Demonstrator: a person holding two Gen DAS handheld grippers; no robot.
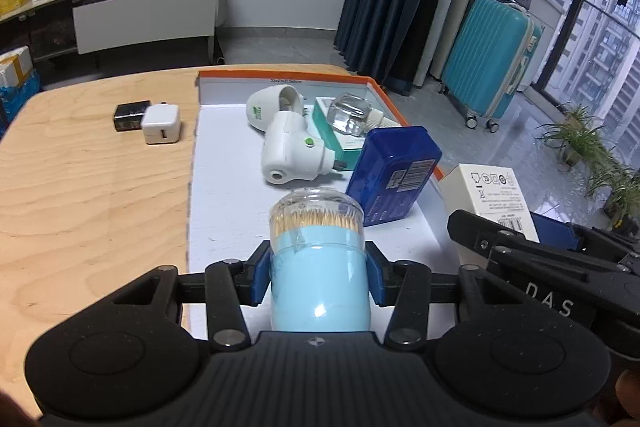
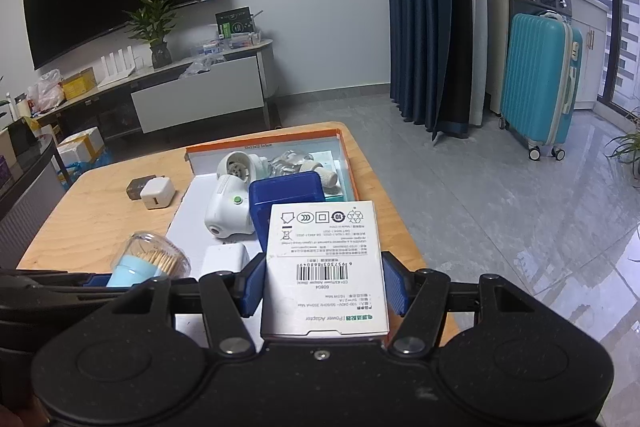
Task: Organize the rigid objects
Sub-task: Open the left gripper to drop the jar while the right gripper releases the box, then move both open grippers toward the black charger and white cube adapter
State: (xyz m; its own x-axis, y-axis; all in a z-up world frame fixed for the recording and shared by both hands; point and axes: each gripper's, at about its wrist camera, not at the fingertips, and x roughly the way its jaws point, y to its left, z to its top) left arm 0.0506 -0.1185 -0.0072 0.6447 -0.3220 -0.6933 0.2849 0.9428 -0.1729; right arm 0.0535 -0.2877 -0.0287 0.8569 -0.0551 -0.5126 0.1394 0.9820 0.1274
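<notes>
Two close wrist views, shared tray (image 1: 280,77).

Matte black tongs (image 1: 318,273), blue pads (image 1: 262,277), silver pivot screws, round housings, white "DAS" lettering

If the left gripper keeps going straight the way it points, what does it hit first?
Probably the blue box, standing just ahead and slightly right of the toothpick jar that the left gripper holds; depth is unclear.

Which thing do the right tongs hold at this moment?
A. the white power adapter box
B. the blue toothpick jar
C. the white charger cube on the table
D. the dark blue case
A: in the right wrist view the white power adapter box sits clamped between the blue pads of the right tongs.
</notes>
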